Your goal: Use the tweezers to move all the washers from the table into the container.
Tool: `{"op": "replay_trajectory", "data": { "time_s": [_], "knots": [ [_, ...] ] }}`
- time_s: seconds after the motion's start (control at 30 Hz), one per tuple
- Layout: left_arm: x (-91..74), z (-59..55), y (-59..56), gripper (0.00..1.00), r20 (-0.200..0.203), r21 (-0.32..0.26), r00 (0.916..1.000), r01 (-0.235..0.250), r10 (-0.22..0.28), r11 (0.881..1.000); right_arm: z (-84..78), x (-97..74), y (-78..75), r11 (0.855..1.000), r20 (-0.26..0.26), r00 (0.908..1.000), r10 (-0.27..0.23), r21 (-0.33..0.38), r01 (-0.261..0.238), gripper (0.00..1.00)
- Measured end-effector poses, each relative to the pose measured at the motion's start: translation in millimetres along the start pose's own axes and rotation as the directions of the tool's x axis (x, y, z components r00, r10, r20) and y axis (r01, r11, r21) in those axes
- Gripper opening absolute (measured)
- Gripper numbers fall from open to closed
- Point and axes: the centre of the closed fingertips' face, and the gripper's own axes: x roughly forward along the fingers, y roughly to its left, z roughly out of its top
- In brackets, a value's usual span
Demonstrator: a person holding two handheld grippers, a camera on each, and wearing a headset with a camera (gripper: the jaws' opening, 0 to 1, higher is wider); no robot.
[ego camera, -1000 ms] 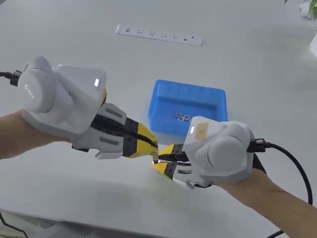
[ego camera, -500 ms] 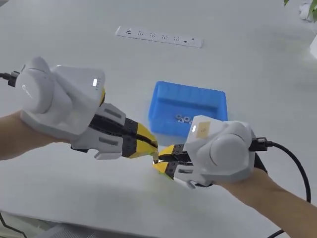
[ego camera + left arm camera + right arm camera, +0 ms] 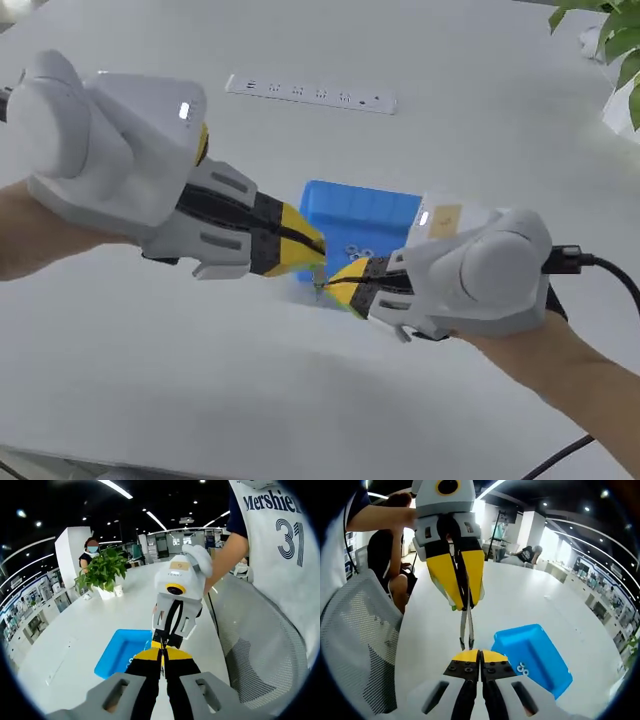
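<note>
On the left of the head view the white-bodied, yellow-tipped left gripper (image 3: 308, 250) has its jaws pressed together on the rear end of the thin steel tweezers (image 3: 466, 625). In the right gripper view they run from those yellow pads down to the opposite jaw tips. Beyond it, a long white power strip (image 3: 310, 93) lies far back on the pale table (image 3: 150, 340). A second ago the point where the two tools meet sat over bare table, short of the shallow blue plastic container (image 3: 372, 205). Now the pair has lifted and travelled forward, so that the meeting point overlaps the container's near wall, more than the shift of the headset alone explains. Inside, near that wall, a small cluster of ring-shaped metal washers (image 3: 353, 254) already lies on the blue floor. To the right, the matching right gripper (image 3: 345, 282) has its jaws drawn flat against each other, right at the tweezer points. Whether they actually pinch the points, I cannot tell, and whether a washer is caught there is too small to make out. I judge this as the carry towards a drop. If a washer is held, the tips need to clear the rim before release, since letting go early could send it back onto the table.
</note>
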Motion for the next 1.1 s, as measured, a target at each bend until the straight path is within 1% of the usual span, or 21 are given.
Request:
{"op": "replay_trajectory", "data": {
  "time_s": [0.03,0.07,0.1,0.13,0.17,0.2,0.23,0.33,0.43,0.57,0.63,0.73,0.83,0.87,0.93,1.03,1.1],
  "knots": [
    [1.8,-0.4,1.8,0.05,-0.003,0.014,1.0,-0.008,0.008,1.0,-1.3,-0.4,-2.2,1.0,-0.002,1.0,-0.002,0.011,0.002,0.02],
    [3.7,-4.9,3.6,0.05,-0.017,0.015,0.9998,-0.011,0.012,1.0,-3.1,-0.3,-2.9,1.0,-0.006,1.0,-0.002,0.011,0.002,0.02],
    [5.3,-6.5,3.1,0.05,-0.013,0.0,0.9999,-0.004,0.004,1.0,-7.4,0.1,-1.9,1.0,-0.026,0.9997,0.004,0.009,-0.004,0.02],
    [8.8,-8.8,1.4,0.05,-0.016,0.004,0.9999,-0.003,0.003,1.0,-13.9,-1.3,-2.5,1.0,-0.055,0.9985,-0.008,-0.022,0.007,0.02],
    [10.4,-10.2,-0.8,0.05,-0.022,0.009,0.9998,0.001,-0.001,1.0,-14.7,-1.5,-0.5,1.0,-0.053,0.9986,-0.004,-0.026,0.003,0.02],
    [12.3,-11.7,-2.4,0.05,-0.024,0.007,0.9997,0.008,-0.008,1.0,-16.1,-2.8,0.9,1.0,-0.052,0.9986,0.0,-0.015,0.0,0.02],
    [13.1,-12.1,-3.6,0.05,-0.023,0.005,0.9997,0.009,-0.009,1.0,-16.7,-3.3,1.2,1.0,-0.053,0.9986,-0.002,-0.015,0.001,0.02],
    [14.4,-13.2,-4.7,0.05,-0.017,0.001,0.9998,0.006,-0.006,1.0,-25.8,-6.6,-3.0,1.0,-0.072,0.997,-0.026,0.003,0.026,0.02],
    [14.4,-16.2,-6.0,0.05,-0.02,0.002,0.9998,0.002,-0.002,1.0,-31.9,-9.8,-5.7,0.999,-0.078,0.9963,-0.038,0.021,0.039,0.02],
    [14.7,-20.1,-7.4,0.05,-0.008,-0.015,1.0,-0.002,0.002,1.0,-37.0,-10.2,-3.6,0.999,-0.082,0.996,-0.034,0.039,0.038,0.07],
    [14.5,-22.0,-9.4,0.05,0.002,-0.026,1.0,-0.004,0.004,1.0,-38.5,-9.3,-1.0,0.998,-0.084,0.9961,-0.027,0.046,0.031,0.07],
    [14.4,-23.1,-11.3,0.05,0.018,-0.045,0.9998,-0.007,0.008,0.999,-36.9,-5.7,6.1,0.998,-0.068,0.9977,-0.001,0.07,0.006,0.1],
    [14.4,-23.5,-12.7,0.05,0.023,-0.042,0.9997,-0.008,0.009,0.999,-37.3,0.2,12.5,0.998,-0.072,0.9973,0.016,0.059,-0.011,0.11],
    [14.5,-23.1,-13.0,0.05,0.026,-0.043,0.9996,-0.008,0.009,0.999,-36.1,2.3,15.9,0.998,-0.066,0.9974,0.029,0.062,-0.025,0.12],
    [14.8,-22.2,-13.4,0.05,0.032,-0.047,0.9995,-0.006,0.007,0.999,-34.8,6.0,19.0,0.998,-0.064,0.9972,0.04,0.059,-0.036,0.13],
    [14.6,-19.9,-12.8,0.05,0.04,-0.048,0.9992,-0.004,0.006,0.999,-34.6,10.1,20.3,0.998,-0.069,0.9965,0.047,0.047,-0.044,0.14],
    [14.2,-16.7,-12.4,0.05,0.054,-0.054,0.9985,-0.002,0.005,0.999,-32.7,11.6,19.8,0.997,-0.059,0.9967,0.055,0.058,-0.052,0.16]
  ]
}}
